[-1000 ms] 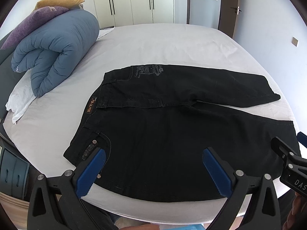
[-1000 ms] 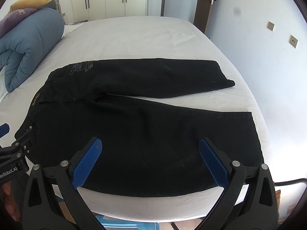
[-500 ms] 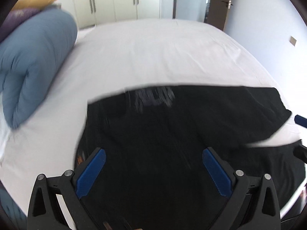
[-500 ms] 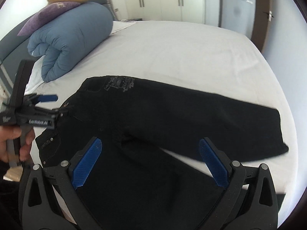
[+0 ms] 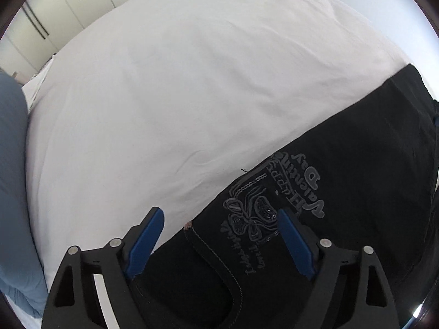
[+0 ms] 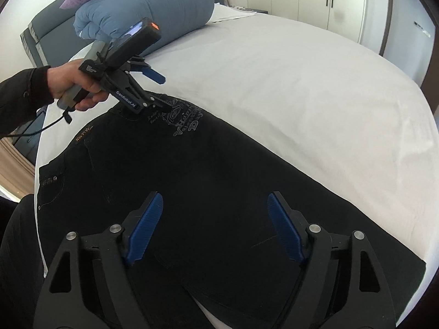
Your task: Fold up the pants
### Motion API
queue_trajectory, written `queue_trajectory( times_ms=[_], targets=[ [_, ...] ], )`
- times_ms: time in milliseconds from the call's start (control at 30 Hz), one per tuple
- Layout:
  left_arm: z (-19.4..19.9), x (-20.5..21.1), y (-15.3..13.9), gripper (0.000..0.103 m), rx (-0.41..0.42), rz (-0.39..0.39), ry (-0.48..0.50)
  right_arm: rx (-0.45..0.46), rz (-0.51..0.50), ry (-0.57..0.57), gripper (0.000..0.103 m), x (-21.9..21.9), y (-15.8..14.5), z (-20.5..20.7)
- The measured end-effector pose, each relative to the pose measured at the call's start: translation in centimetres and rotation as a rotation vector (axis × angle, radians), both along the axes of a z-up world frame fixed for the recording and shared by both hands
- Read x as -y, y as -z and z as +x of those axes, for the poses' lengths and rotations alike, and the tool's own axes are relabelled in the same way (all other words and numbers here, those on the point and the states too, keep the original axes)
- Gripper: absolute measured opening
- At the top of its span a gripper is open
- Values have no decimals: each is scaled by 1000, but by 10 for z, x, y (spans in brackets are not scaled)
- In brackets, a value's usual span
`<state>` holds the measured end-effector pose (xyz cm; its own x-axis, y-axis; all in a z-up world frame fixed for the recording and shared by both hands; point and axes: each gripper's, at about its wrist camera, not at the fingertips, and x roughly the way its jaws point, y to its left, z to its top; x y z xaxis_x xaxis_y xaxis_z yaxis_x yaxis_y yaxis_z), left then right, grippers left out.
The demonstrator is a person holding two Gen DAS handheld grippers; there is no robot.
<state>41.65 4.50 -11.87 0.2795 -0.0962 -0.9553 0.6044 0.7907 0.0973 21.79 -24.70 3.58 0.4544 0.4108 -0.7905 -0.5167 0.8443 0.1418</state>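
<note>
White bed sheet (image 5: 192, 82) behind, your left gripper (image 5: 219, 238) sits spread wide with the black pants (image 5: 356, 178) waistband corner between its jaws, right gripper (image 6: 214, 227) spread over the leg.

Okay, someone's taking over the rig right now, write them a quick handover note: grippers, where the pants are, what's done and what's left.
Left gripper: open, low over the far waist corner of the pants, beside the printed logo; nothing gripped.
Right gripper: open, over the legs, nothing gripped.
Pants: black, spread flat on the white bed, waist toward the rolled blue duvet.
Done: pants laid out.
Left: every fold. Probably grip the far edge and bring one leg over the other, then fold along the length.
</note>
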Motion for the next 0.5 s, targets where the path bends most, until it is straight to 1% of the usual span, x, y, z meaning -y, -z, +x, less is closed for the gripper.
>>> queue_trajectory(
  times_ms=[33, 67, 100, 167, 200, 233, 267, 300, 333, 400, 433, 467, 500],
  targets=[
    [5, -1, 5, 77, -20, 3, 15, -7, 4, -11, 78, 3, 4, 4],
    [10, -4, 10, 76, -49, -4, 24, -15, 7, -28, 75, 4, 8, 9],
    [16, -7, 14, 75, -79, -23, 24, -15, 9, -37, 73, 0, 12, 7],
    [24, -13, 20, 69, -138, -62, 14, -28, 5, -51, 69, 2, 17, 16],
    [27, -16, 23, 63, -166, -82, 8, -31, 5, -57, 68, 2, 20, 19],
    [30, -17, 25, 59, -177, -94, 5, -37, 7, -67, 65, 3, 20, 21],
    [29, -18, 25, 56, -180, -100, 5, -40, 6, -76, 62, 3, 21, 24],
    [28, -17, 25, 47, -183, -105, 12, -40, 2, -84, 61, 0, 21, 26],
    [25, -16, 23, 28, -182, -108, 22, -39, -7, -91, 60, -6, 21, 29],
    [18, -15, 19, 18, -172, -110, 33, -39, -14, -105, 57, -12, 18, 40],
    [12, -14, 14, 14, -150, -105, 45, -35, -17, -109, 57, -19, 15, 42],
    [12, -13, 12, 13, -127, -104, 54, -34, -22, -117, 57, -22, 14, 47],
    [9, -17, 2, 12, -95, -106, 60, -32, -25, -125, 57, -29, 13, 53]
  ],
)
